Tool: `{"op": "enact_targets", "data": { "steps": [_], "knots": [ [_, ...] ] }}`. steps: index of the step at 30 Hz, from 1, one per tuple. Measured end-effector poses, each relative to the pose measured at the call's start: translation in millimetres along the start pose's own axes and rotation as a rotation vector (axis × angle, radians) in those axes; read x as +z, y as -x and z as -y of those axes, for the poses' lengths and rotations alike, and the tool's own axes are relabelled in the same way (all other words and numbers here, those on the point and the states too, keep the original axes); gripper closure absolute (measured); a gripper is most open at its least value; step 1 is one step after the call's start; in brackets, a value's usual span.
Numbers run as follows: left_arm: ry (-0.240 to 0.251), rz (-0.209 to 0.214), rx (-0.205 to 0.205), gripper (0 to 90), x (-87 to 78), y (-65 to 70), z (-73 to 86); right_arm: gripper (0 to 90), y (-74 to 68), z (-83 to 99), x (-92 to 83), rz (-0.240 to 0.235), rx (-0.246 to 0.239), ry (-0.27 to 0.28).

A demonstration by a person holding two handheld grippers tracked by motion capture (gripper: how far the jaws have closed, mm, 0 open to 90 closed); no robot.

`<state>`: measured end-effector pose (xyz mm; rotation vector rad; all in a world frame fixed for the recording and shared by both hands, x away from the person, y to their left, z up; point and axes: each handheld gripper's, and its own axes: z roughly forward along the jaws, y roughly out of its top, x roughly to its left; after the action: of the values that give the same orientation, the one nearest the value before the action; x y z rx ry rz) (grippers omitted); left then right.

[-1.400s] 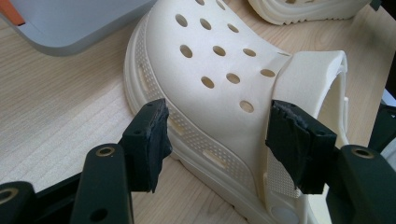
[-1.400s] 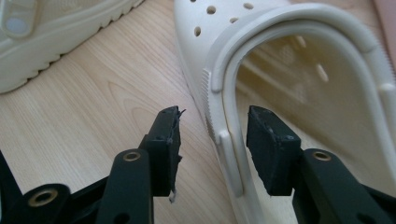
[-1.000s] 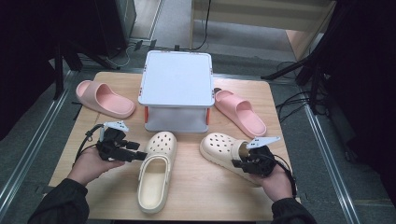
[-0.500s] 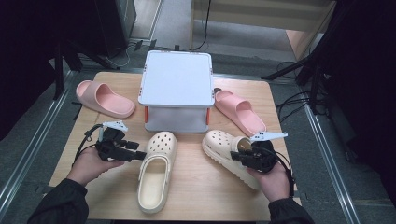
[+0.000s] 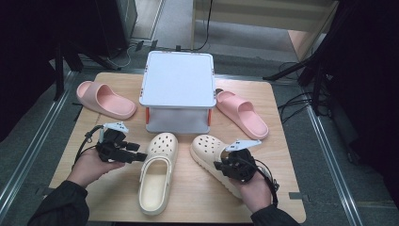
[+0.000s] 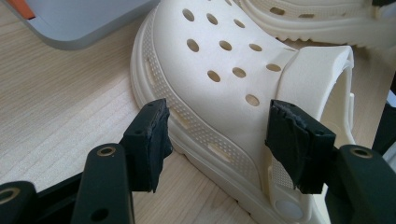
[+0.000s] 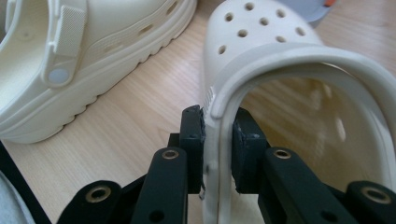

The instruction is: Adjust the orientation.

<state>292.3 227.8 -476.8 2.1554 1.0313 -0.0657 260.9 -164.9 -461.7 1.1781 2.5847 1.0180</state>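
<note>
I have the right tongs clenched on the side wall of the right clog, pads pressed on either face of the thin rim just behind its strap, having just been closing on it; that clog sits in front of the white box and a little to its right, sole on the desk, toe angled towards the box; the left clog lies in front of the box too, near its mate but apart, toe pointing at the box; my left tongs are released, spread wide around the left clog's outer side, one pad just beside the sole edge, the other by the strap pivot, neither squeezing

My worry is the right grip: I am pinching only a narrow strip of soft foam, so if I lift or swing quickly the wall may fold and the clog twist or slide out; dragging it could also knock it into the left clog; on the left, shutting where I stand would catch the strap rather than the wall, and the strap may swivel loose; the two pink slides flank the box, well clear
</note>
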Motion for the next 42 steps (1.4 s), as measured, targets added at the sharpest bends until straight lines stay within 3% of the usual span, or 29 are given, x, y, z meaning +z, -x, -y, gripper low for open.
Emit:
{"op": "enact_targets", "data": {
  "steps": [6,11,25,29,32,34,35,37,40,42],
  "knots": [
    [0.000,-0.001,0.000,38.7,0.7,0.4,0.0,76.6,-13.1,-1.1,13.9,-0.015,-0.013,-0.027],
    [-0.007,-0.001,0.001,38.7,2.4,0.5,-0.2,75.6,-22.8,-4.9,21.4,-0.021,-0.005,-0.014],
    [0.000,-0.022,-0.011,38.8,-3.2,2.5,8.5,66.8,-35.4,-14.4,35.6,-0.100,0.004,0.012],
    [0.007,-0.017,-0.021,39.4,-6.5,1.1,10.3,62.7,-31.1,-14.9,24.7,-0.139,0.007,0.032],
    [0.009,0.002,-0.049,49.9,-9.0,1.1,10.5,63.1,-27.6,-12.6,9.9,-0.175,0.002,0.057],
    [0.042,-0.020,-0.038,56.5,-14.9,4.1,9.2,68.9,-24.9,-10.4,-1.7,-0.196,-0.013,0.069],
    [0.066,-0.016,-0.036,60.1,-17.3,5.7,9.1,75.1,-20.1,-7.7,-12.4,-0.191,-0.034,0.087],
    [0.085,-0.024,-0.028,61.7,-20.6,7.5,10.1,77.5,-16.6,-6.5,-17.0,-0.184,-0.039,0.096],
    [0.071,-0.035,-0.020,67.2,-20.8,9.3,12.9,83.0,-2.1,-4.9,-23.9,-0.155,-0.051,0.108],
    [0.060,-0.040,-0.015,70.1,-20.6,10.5,14.9,84.7,11.2,-4.8,-26.8,-0.139,-0.033,0.118]
  ]
}}
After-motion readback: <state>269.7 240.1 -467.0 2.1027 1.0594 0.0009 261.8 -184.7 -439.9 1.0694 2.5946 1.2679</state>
